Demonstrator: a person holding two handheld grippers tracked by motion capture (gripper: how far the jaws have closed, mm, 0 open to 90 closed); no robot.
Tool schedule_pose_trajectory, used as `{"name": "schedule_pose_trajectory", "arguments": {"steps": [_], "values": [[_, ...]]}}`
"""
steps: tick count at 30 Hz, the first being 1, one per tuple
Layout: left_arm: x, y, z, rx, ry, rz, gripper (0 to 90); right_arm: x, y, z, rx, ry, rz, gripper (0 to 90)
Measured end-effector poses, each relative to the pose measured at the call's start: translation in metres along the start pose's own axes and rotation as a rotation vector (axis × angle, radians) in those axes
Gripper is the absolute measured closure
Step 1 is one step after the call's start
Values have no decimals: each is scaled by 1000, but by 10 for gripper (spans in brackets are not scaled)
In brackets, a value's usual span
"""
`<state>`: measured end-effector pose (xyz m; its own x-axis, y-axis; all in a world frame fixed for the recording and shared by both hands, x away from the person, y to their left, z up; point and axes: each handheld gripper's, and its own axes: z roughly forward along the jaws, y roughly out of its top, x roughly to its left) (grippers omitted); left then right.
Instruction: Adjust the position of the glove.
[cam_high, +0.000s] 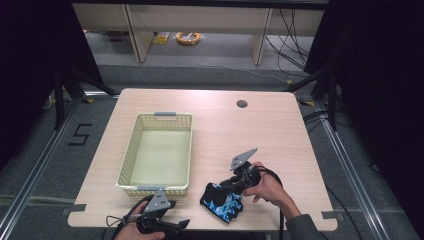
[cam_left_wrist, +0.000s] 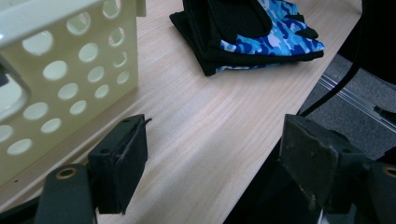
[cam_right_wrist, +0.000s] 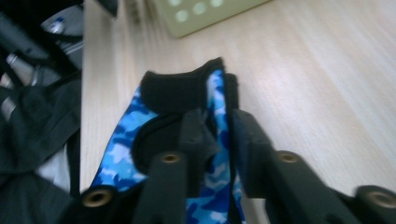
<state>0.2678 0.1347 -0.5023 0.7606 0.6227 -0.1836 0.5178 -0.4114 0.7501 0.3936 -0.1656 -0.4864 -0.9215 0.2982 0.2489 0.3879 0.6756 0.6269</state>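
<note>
Straddling a raised edge of the folded glove (cam_right_wrist: 187, 121), the fingers (cam_right_wrist: 196, 140) of the right gripper (cam_high: 231, 186) stand a little apart, with blue camouflage cloth between them; whether the pads press the fabric cannot be told from the blurred right gripper view. The glove, black with a blue pattern, lies on the counter (cam_high: 260, 130) near its front edge, just right of the basket (cam_high: 131, 150). The right hand (cam_high: 267, 187) tilts its gripper down and leftward onto the glove, probably so that the fingers can pinch a fold rather than the flat cloth. The left gripper (cam_high: 170, 225) hangs at the counter's front edge beside the basket's near corner, its fingers (cam_left_wrist: 123, 163) spread wide with nothing between them, apparently waiting. The basket stands empty, a likely place for the glove to go. In the high view the right gripper covers part of the glove, so how many layers lie there is unclear. The left hand (cam_high: 137, 231) is cut off by the bottom of that view.
</note>
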Motion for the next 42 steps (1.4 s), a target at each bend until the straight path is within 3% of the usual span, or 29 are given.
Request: {"name": "schedule_pose_trajectory", "arguments": {"steps": [2,3,4,5,7,8,10,11,12,13,14,15,16,17,19,20,22,23,24,30,32,33,35,36,39,40,42], "values": [[-1,0,0,-12,-4,-4,230,6,0,-4,-14,-66,24,634],[0,0,-1,-3,-6,12,230,6,0,-4,-14,-66,24,634],[-1,0,-1,-9,-5,10,230,15,0,-14,-51,-139,65,585],[-1,0,0,-17,-4,3,230,19,-1,-19,-74,-180,69,578],[-1,0,-2,3,1,5,229,30,-5,-28,-114,-190,106,574],[-3,0,-1,-22,-6,-10,229,36,-7,-33,-116,-224,123,575],[-3,0,-2,-27,1,-3,228,52,-12,-40,-119,-338,135,655],[-4,-1,-4,-22,7,-2,225,58,-15,-43,-128,-364,109,740],[-3,-1,-5,-30,8,16,225,62,-17,-45,-132,-348,105,786],[-3,-1,-6,-27,7,18,224,69,-21,-47,-163,-340,111,836],[-3,-1,-6,-27,7,18,223,69,-21,-47,-163,-340,111,836],[-3,-2,-7,-32,6,17,223,78,-28,-44,-173,-337,120,876],[-3,-2,-7,-33,4,12,223,78,-28,-44,-173,-337,120,876],[-1,-2,-9,-6,8,32,222,84,-33,-37,-169,-322,117,891],[-2,-2,-9,-23,11,16,222,88,-34,-32,-169,-304,124,893],[-2,-2,-8,-24,14,-1,222,93,-34,-22,-148,-287,113,898],[-2,-2,-8,-26,20,-1,222,95,-33,-19,-136,-277,107,897],[-1,-2,-9,-33,8,12,221,100,-31,-9,-119,-264,113,900],[-2,-2,-9,-38,9,0,221,98,-30,-6,-116,-268,85,900],[0,-3,-9,-26,6,9,221,108,-28,8,-63,-185,58,900],[0,-3,-9,-15,19,-6,221,110,-28,11,-50,-180,51,900],[-1,-3,-9,-33,9,-20,221,112,-30,18,-18,-183,43,900],[0,-3,-9,-31,9,0,221,111,-31,20,-11,-178,27,900],[1,-3,-11,-9,12,23,221,111,-32,21,2,-191,31,900],[1,-3,-10,-24,14,12,221,107,-36,19,25,-207,34,900],[0,-3,-10,-35,7,-5,221,103,-40,17,11,-233,60,900],[1,-3,-11,-16,0,6,221,100,-43,13,10,-241,77,900]]}}
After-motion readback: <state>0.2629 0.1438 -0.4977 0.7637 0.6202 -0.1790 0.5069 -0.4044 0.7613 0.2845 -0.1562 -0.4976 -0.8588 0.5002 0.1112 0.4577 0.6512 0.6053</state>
